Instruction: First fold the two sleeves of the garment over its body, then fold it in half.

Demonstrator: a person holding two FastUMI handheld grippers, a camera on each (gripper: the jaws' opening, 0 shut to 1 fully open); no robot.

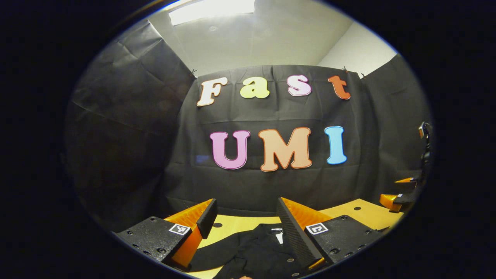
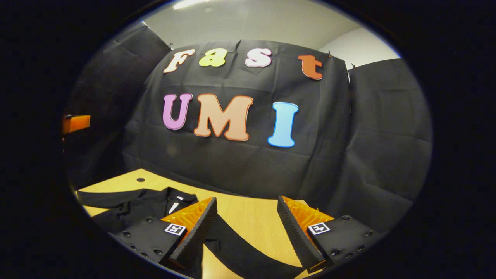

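Black garment [image 2: 147, 207] was seen spread on the table [image 2: 248, 211], sleeves unfolded. Left claw [image 1: 246, 221] and right claw [image 2: 246, 221] were held apart above it, nothing gripped.

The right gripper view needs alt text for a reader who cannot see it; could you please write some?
The right gripper hangs open above a wooden table, its two fingers apart and holding nothing. A dark garment lies spread on the table at lower left, one sleeve running under the gap between the fingers. A black cloth wall stands behind.
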